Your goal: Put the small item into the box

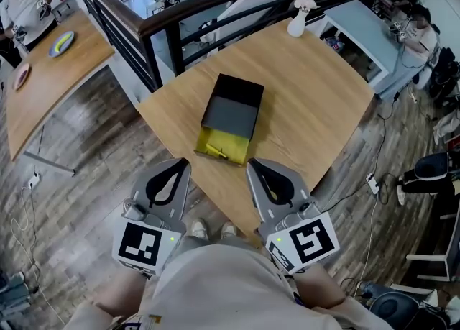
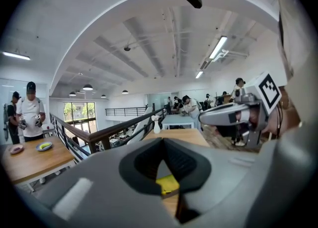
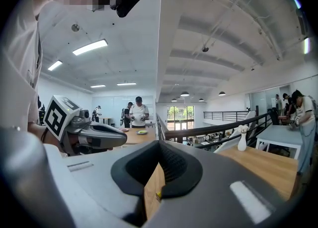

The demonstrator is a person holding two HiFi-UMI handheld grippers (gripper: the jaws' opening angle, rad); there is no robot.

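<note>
**Both grippers closed at the desk's near edge**

The box (image 1: 233, 106) sits mid-desk (image 1: 309, 98). Its dark lid covers the far part, and its yellow tray (image 1: 231, 140) lies open towards the near edge. A small yellow item (image 1: 215, 152) lies in the tray by its front wall. The left gripper (image 1: 185, 164) and right gripper (image 1: 251, 165) hang over the near edge, just short of the box, jaws pressed together on nothing. A white vase (image 1: 297, 23) stands at the far corner, and a railing (image 1: 215, 6) runs behind the desk.
</note>
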